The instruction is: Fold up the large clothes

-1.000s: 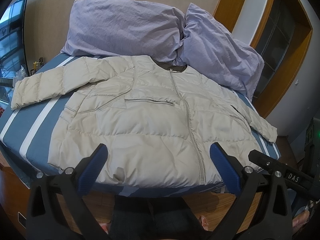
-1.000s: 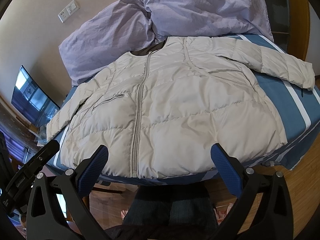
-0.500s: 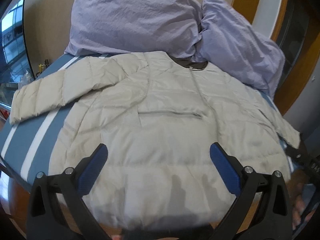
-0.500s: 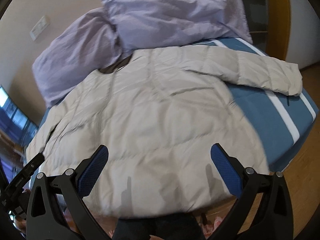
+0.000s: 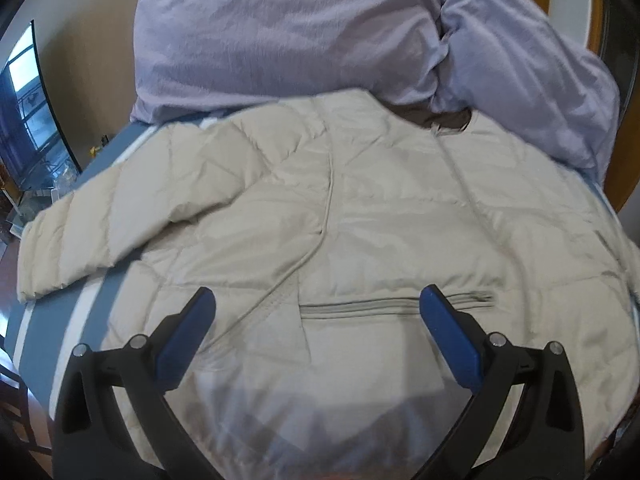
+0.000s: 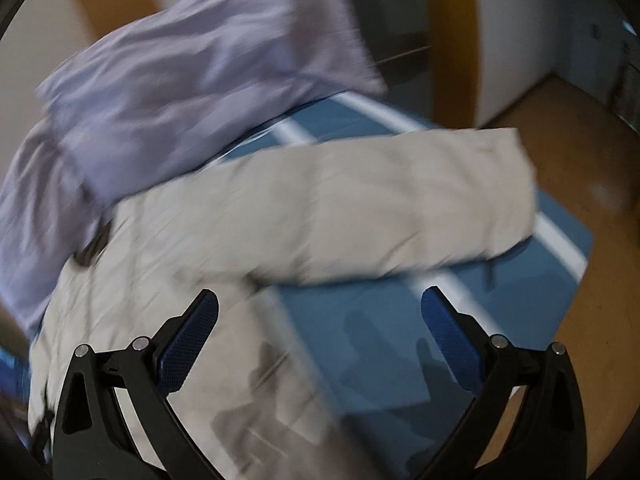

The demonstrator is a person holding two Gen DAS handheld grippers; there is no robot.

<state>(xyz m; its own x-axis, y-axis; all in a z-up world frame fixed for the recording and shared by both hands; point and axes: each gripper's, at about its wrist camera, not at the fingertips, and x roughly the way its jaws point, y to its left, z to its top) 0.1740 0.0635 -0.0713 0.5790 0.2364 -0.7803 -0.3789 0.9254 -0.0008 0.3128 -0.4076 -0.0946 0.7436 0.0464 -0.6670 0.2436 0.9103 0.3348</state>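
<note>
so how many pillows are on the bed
2, both lilac: one pillow lies at the head of the bed behind the jacket's collar, and a second pillow leans beside it on the right.

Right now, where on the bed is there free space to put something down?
Bare blue sheet lies below the right sleeve, toward the bed corner. A narrower strip shows under the left sleeve. The jacket body and pillows crowd the rest.
</note>
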